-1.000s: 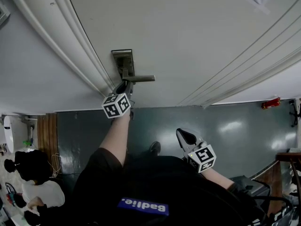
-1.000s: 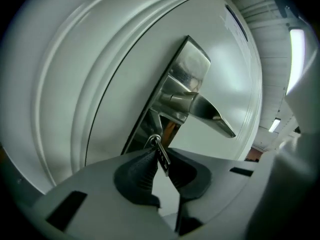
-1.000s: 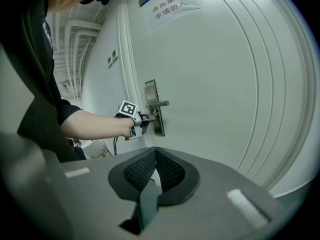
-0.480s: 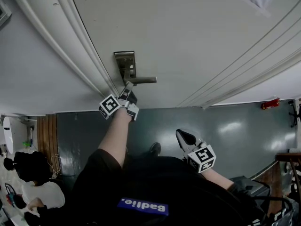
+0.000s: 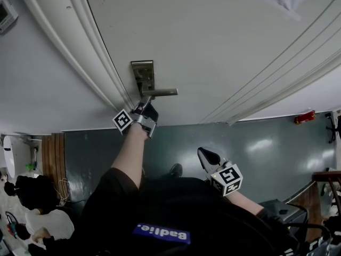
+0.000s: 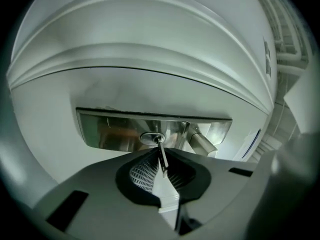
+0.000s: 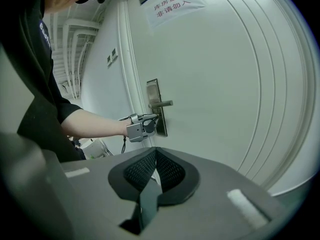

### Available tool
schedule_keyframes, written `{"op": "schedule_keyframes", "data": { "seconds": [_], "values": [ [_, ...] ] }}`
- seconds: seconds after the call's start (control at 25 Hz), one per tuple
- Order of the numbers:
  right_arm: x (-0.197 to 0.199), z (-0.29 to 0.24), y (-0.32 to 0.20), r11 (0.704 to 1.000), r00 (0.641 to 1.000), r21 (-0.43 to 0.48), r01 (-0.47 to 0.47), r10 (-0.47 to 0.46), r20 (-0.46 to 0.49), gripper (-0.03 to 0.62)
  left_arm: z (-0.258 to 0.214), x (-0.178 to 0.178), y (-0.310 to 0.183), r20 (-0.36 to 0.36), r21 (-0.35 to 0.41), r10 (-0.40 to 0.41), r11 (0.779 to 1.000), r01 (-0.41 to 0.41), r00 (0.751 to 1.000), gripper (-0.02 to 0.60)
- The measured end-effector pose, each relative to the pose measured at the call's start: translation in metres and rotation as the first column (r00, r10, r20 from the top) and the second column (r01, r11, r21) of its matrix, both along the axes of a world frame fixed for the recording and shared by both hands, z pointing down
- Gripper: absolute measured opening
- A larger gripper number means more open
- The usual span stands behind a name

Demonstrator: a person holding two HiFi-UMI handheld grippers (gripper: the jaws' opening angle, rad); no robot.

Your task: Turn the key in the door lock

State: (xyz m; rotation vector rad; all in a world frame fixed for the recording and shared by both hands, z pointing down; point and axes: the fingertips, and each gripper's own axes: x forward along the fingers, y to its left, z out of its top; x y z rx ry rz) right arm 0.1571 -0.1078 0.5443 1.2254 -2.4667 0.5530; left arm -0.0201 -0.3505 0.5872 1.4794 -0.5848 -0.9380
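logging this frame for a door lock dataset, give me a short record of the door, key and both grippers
door: white, panelled
lock plate: metal, with a lever handle above the keyhole
key: seated in the keyhole, shaft sticking out toward the gripper
left gripper: at the lock below the lever handle, shut on the key; its jaws have just been closing on it
right gripper: jaws together, nothing between them, held back from the door

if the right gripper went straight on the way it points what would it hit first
Probably the door, at or just below the lock plate. The right gripper aims about there, though depth is unclear.
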Motion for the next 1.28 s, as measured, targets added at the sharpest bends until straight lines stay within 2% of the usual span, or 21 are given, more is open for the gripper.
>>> {"op": "schedule_keyframes", "data": {
  "seconds": [0.12, 0.16, 0.24, 0.28, 0.56, 0.72, 0.92, 1.04, 1.16, 1.28],
  "values": [
    [-0.002, -0.002, 0.0, 1.0, 1.0, 0.01, 0.001, -0.001, -0.007, 0.003, 0.002, 0.0, 0.002, 0.096, 0.009, 0.006, 1.0, -0.007, 0.995, 0.026],
    [-0.003, -0.003, -0.001, 1.0, 1.0, 0.012, 0.005, -0.005, -0.004, 0.005, 0.002, -0.001, 0.004, 0.118, 0.01, 0.007, 1.0, -0.008, 0.993, 0.045],
    [-0.006, -0.004, -0.001, 1.0, 1.0, 0.016, 0.016, -0.016, 0.009, 0.006, 0.003, -0.004, 0.01, 0.156, 0.014, 0.005, 1.0, -0.007, 0.988, 0.125],
    [-0.007, -0.004, -0.001, 1.0, 1.0, 0.016, 0.024, -0.024, 0.018, 0.006, 0.002, -0.005, 0.014, 0.17, 0.02, 0.005, 1.0, -0.009, 0.985, 0.138],
    [-0.033, 0.008, 0.01, 0.991, 0.987, 0.01, 0.137, -0.137, 0.084, 0.005, -0.026, 0.004, 0.08, 0.268, 0.065, 0.034, 0.996, -0.053, 0.963, 0.146],
    [-0.05, 0.01, 0.019, 0.981, 0.975, 0.022, 0.191, -0.192, 0.113, 0.005, -0.045, 0.006, 0.126, 0.378, 0.089, 0.037, 0.993, -0.076, 0.925, 0.146],
    [-0.07, -0.004, 0.035, 0.98, 0.976, 0.068, 0.186, -0.192, 0.099, 0.005, -0.06, -0.006, 0.184, 0.532, 0.127, 0.042, 0.983, -0.129, 0.846, 0.146],
    [-0.089, -0.011, 0.05, 0.984, 0.982, 0.086, 0.158, -0.166, 0.088, 0.005, -0.075, -0.017, 0.218, 0.61, 0.199, 0.02, 0.964, -0.177, 0.792, 0.146],
    [-0.113, -0.02, 0.074, 0.989, 0.989, 0.107, 0.106, -0.116, 0.087, 0.005, -0.093, -0.027, 0.258, 0.698, 0.274, 0.012, 0.919, -0.283, 0.716, 0.146],
    [-0.145, -0.025, 0.106, 0.991, 0.993, 0.121, 0.056, -0.068, 0.099, 0.005, -0.113, -0.046, 0.302, 0.794, 0.357, -0.049, 0.844, -0.4, 0.606, 0.145]
  ]
}}
